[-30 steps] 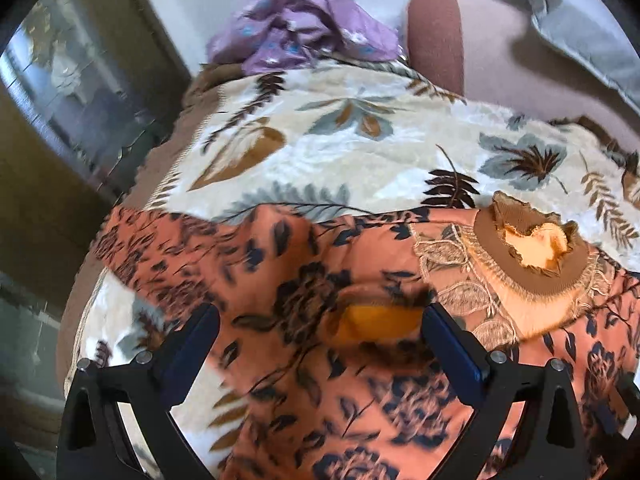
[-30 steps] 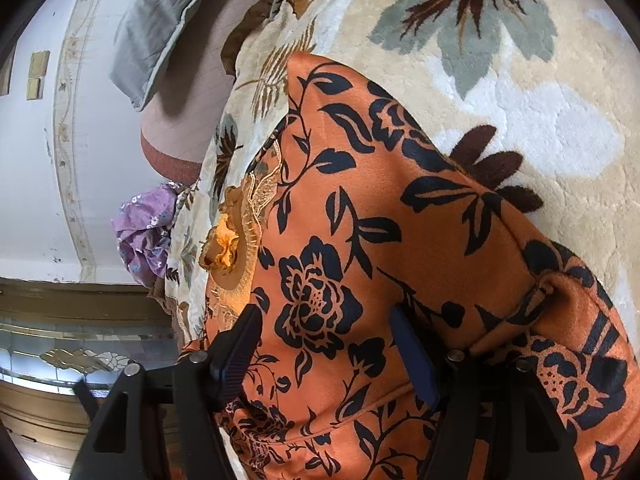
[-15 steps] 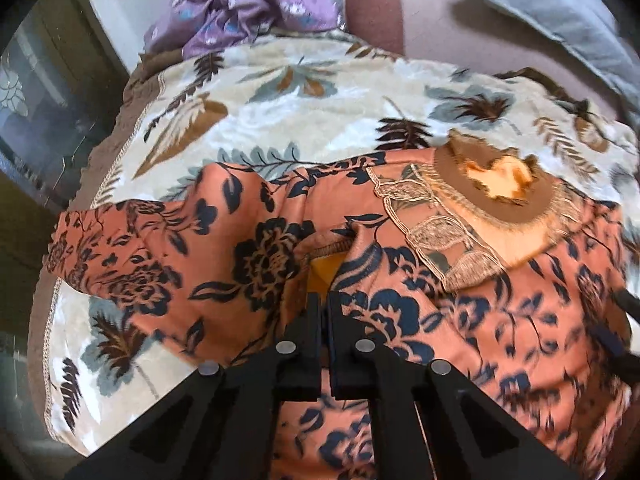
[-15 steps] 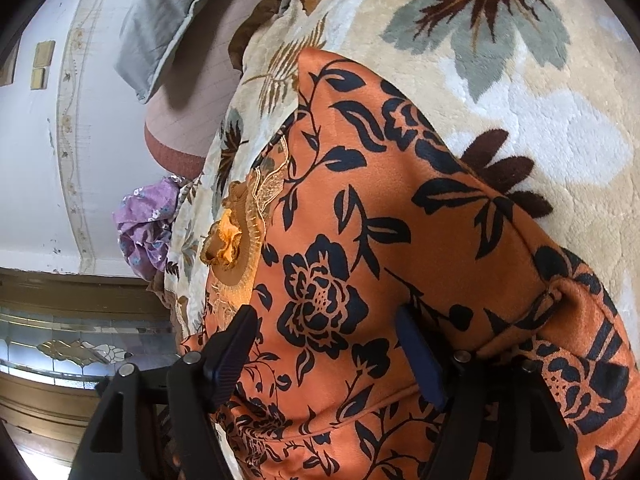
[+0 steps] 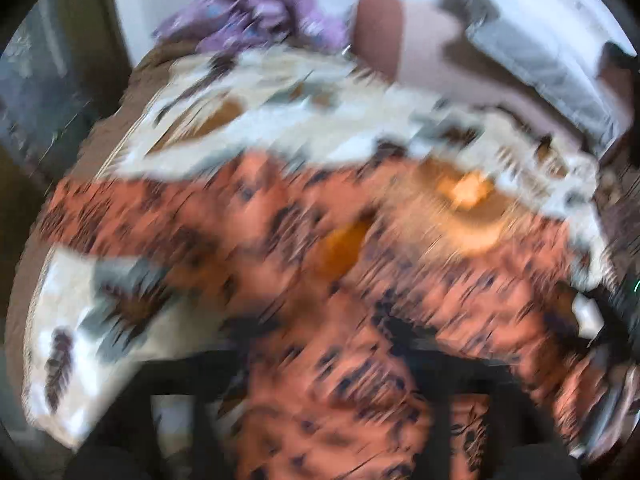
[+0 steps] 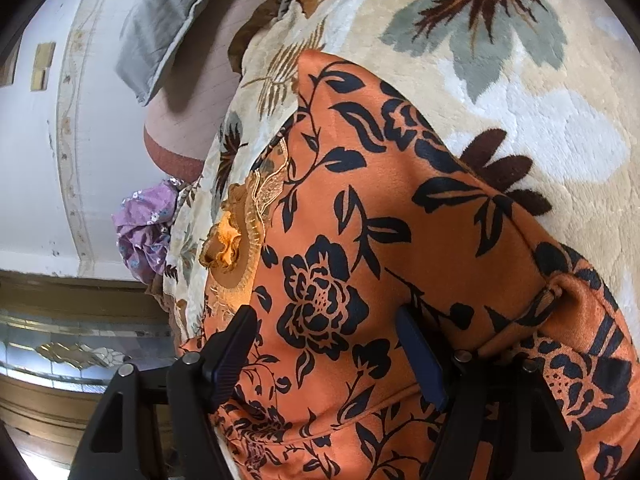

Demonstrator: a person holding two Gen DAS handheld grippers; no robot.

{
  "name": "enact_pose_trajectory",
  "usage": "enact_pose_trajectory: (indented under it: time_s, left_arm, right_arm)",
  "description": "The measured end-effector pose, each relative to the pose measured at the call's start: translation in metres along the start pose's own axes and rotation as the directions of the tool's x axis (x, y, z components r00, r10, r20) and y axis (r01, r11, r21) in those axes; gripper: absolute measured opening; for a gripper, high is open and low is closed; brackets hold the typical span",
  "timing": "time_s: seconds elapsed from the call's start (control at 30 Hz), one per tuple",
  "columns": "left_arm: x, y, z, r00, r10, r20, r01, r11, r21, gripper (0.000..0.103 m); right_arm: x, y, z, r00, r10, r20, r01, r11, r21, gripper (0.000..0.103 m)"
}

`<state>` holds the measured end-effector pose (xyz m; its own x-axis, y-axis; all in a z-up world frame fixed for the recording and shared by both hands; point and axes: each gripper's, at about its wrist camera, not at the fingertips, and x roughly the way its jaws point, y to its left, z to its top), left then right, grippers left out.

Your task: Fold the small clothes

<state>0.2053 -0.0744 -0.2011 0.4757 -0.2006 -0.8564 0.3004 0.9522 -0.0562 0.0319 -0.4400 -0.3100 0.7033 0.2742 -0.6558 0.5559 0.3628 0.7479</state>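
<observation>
Sprung wide again after pinching shut: left tool (image 5: 320, 364), blurred, over orange flowered garment (image 5: 304, 288) spread on leaf-patterned blanket (image 5: 280, 136). Right tool (image 6: 328, 344) parted, pressed down astride the garment's folded edge, cloth bulging between.

left wrist: close, steeply down, blurred | right wrist: close, oblique | shared: orange garment (image 5: 280, 240) (image 6: 360, 220)
</observation>
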Motion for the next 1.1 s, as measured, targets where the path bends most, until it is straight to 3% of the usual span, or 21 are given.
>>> enact_pose_trajectory:
  time_s: [0.07, 0.1, 0.17, 0.23, 0.27, 0.3, 0.33, 0.37, 0.53, 0.67, 0.7, 0.83, 0.87, 0.93, 0.97, 1.0, 1.1]
  left_arm:
    - [0.004, -0.018, 0.016, 0.997, 0.045, 0.069, -0.046, 0.999, 0.010, 0.103]
    - [0.014, -0.030, 0.025, 0.996, 0.055, 0.066, -0.057, 0.998, 0.032, 0.103]
    - [0.039, -0.042, 0.033, 0.998, 0.056, 0.006, -0.057, 0.995, 0.080, 0.103]
    - [0.066, -0.045, 0.032, 0.992, 0.112, -0.058, -0.105, 0.989, 0.102, 0.096]
    - [0.073, -0.044, 0.027, 0.990, 0.118, -0.072, -0.110, 0.989, 0.102, 0.068]
    - [0.081, -0.040, 0.022, 0.988, 0.113, -0.105, -0.103, 0.990, 0.094, 0.025]
    - [0.089, -0.032, 0.015, 0.985, 0.089, -0.146, -0.080, 0.995, 0.065, 0.011]
    - [0.091, -0.026, 0.010, 0.985, 0.066, -0.157, -0.060, 0.997, 0.043, 0.010]
    - [0.062, 0.000, -0.044, 0.993, 0.048, -0.108, -0.036, 0.993, 0.108, 0.008]
    - [0.050, 0.024, -0.086, 0.983, 0.022, -0.183, -0.004, 0.995, 0.099, 0.006]
    - [0.042, 0.032, -0.094, 0.986, -0.001, -0.165, 0.016, 0.996, 0.089, 0.006]
    - [0.015, 0.057, -0.089, 0.994, -0.014, -0.110, 0.018, 0.999, 0.044, 0.009]
    - [0.008, 0.061, -0.081, 0.996, -0.037, -0.085, 0.039, 0.999, 0.023, 0.013]
    - [-0.002, 0.065, -0.065, 0.997, -0.065, -0.044, 0.065, 0.998, -0.005, 0.040]
    - [-0.001, 0.062, -0.056, 0.998, -0.061, -0.035, 0.060, 0.998, -0.008, 0.067]
    - [0.000, 0.057, -0.047, 0.999, -0.051, -0.009, 0.051, 0.999, -0.004, 0.077]
    - [0.023, 0.032, -0.029, 1.000, -0.002, 0.009, 0.002, 0.999, 0.051, 0.077]
  right_arm:
    - [0.000, -0.001, 0.001, 1.000, 0.006, -0.005, -0.006, 1.000, 0.003, 0.076]
    - [0.000, -0.002, 0.002, 1.000, 0.011, -0.007, -0.011, 1.000, 0.012, 0.076]
    - [0.000, -0.004, 0.003, 1.000, 0.014, -0.011, -0.014, 1.000, 0.027, 0.076]
    - [0.001, -0.002, 0.004, 1.000, 0.013, -0.013, -0.013, 1.000, 0.022, 0.078]
    - [0.001, -0.001, 0.004, 1.000, 0.010, -0.014, -0.010, 1.000, 0.017, 0.079]
    - [0.002, 0.000, 0.004, 1.000, 0.004, -0.014, -0.004, 1.000, 0.008, 0.079]
    - [0.002, 0.001, 0.003, 1.000, 0.001, -0.014, -0.001, 1.000, 0.004, 0.079]
    - [0.002, 0.001, 0.003, 1.000, 0.000, -0.014, 0.000, 1.000, 0.001, 0.079]
    - [0.002, 0.000, 0.003, 1.000, 0.009, -0.012, -0.009, 1.000, 0.003, 0.079]
    - [0.002, 0.001, 0.002, 1.000, 0.005, -0.009, -0.005, 1.000, -0.002, 0.079]
    - [0.002, 0.001, 0.002, 1.000, 0.003, -0.008, -0.003, 1.000, -0.005, 0.079]
    - [0.001, 0.001, 0.001, 1.000, 0.004, -0.006, -0.004, 1.000, -0.015, 0.079]
    - [0.002, 0.001, 0.001, 1.000, 0.004, -0.006, -0.004, 1.000, -0.014, 0.079]
    - [0.002, 0.002, 0.000, 1.000, 0.000, -0.006, 0.000, 1.000, -0.013, 0.079]
    - [0.002, 0.002, 0.000, 1.000, -0.002, -0.005, 0.002, 1.000, -0.014, 0.079]
    - [0.002, 0.003, 0.000, 1.000, -0.005, -0.005, 0.005, 1.000, -0.016, 0.079]
    - [0.003, 0.006, 0.000, 1.000, -0.010, -0.003, 0.010, 1.000, -0.025, 0.080]
